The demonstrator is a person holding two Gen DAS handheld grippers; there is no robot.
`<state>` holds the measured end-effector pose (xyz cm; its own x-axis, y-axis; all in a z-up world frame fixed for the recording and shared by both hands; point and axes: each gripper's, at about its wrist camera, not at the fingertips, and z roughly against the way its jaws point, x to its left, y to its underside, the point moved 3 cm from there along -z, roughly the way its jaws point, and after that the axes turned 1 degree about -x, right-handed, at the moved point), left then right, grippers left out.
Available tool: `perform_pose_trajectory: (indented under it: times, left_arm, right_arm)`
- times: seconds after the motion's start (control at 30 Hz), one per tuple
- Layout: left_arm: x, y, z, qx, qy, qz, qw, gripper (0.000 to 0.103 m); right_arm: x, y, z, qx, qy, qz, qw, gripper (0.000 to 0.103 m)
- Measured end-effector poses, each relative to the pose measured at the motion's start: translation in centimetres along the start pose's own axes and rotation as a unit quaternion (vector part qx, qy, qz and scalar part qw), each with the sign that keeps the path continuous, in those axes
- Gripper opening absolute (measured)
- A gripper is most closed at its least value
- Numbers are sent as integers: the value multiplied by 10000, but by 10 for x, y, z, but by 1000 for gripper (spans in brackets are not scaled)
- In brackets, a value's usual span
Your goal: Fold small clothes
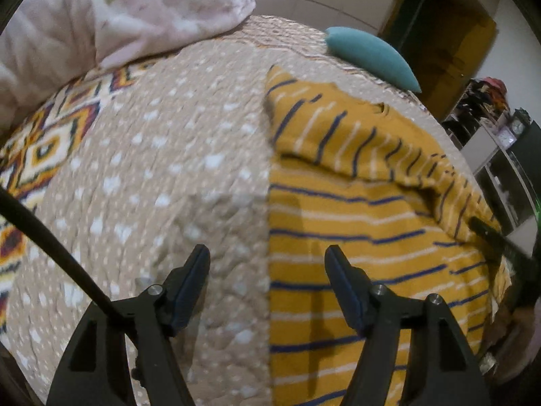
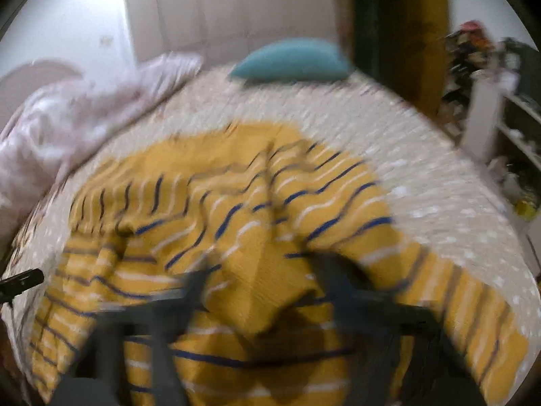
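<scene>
The left gripper has its jaws spread wide, empty, straddling the left edge of the mustard striped shirt on the bed. The right gripper is blurred; its jaws are closed, apparently pinching shirt fabric. A teal cushion lies at one o'clock, a pink blanket at eleven.

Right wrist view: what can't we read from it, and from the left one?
- Right tool: motion blur smears its fingers; grip on the striped shirt unreadable.
- Shirt's near hem: cut off by the bottom edge, both views.
- Shirt's right side, left wrist view: cut by the fisheye rim.
- Shelf items: blurred and too small.
</scene>
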<state>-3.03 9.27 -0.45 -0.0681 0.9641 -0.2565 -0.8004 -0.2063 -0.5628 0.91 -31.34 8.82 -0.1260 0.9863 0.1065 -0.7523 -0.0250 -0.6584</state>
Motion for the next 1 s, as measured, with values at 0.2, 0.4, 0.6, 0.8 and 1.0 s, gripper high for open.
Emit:
perform_pose_trajectory:
  times: [0.2,0.4,0.6,0.8,1.0]
  left_arm:
    - [-12,8,7,-115,37,-160,9998,69]
    - [-34,24,0,70,99,-570,9983,69]
    - [-54,33,1,63,-5,-1080,9941,16]
    - [-29,16,28,-193,30,-618,9979,8]
    - [-3,6,55,-455,-370,-294,9978,1]
  right_arm:
    - [8,-62,22,-311,-121,479,9983,11]
    - [-37,-68,-9,-100,890,14,9960,24]
    - [-76,-29,11,-43,797,-489,9956,56]
    - [-143,29,91,-332,568,-1483,9867,66]
    - [-208,103,131,-232,1153,-2275,9666,70]
